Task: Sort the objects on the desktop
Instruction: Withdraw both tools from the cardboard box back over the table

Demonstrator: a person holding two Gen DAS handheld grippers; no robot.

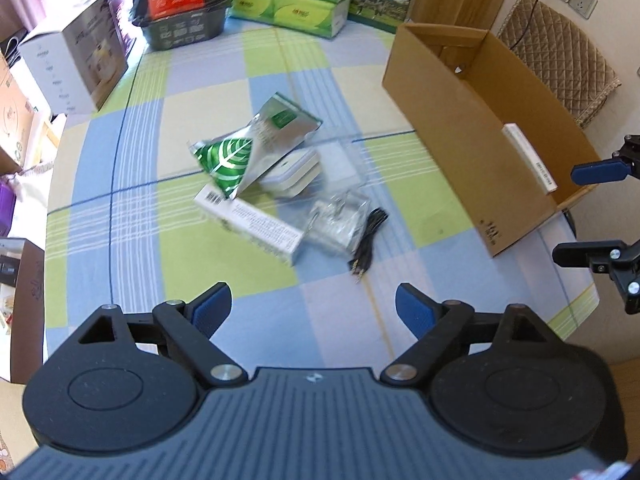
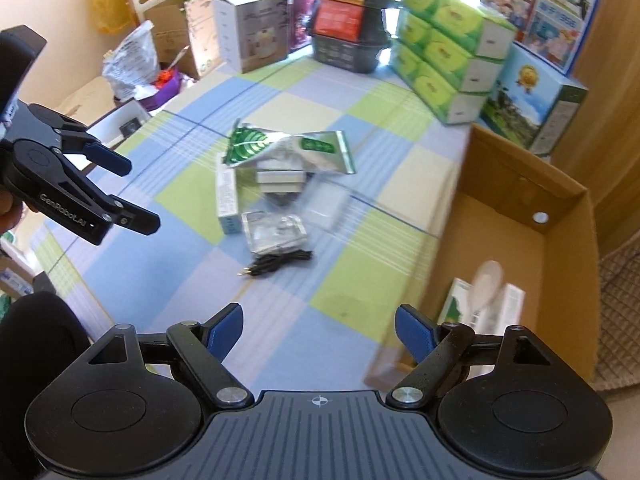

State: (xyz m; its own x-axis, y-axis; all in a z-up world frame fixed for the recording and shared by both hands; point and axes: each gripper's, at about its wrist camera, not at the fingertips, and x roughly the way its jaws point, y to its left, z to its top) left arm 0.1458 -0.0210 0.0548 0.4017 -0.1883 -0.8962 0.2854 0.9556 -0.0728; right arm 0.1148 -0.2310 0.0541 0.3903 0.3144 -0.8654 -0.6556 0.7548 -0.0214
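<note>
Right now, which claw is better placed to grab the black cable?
Left, probably. The left claw is open and faces the black cable. The right claw hangs by the cardboard box.

Left tool [image 1: 314, 312] and right tool [image 2: 319, 332] both gape wide, gripping nothing.

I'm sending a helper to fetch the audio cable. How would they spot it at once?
On the checked tablecloth, find the small pile left of the open cardboard box. The black cable lies coiled at the pile's near edge, beside a clear plastic packet: the only thin black thing there.
</note>
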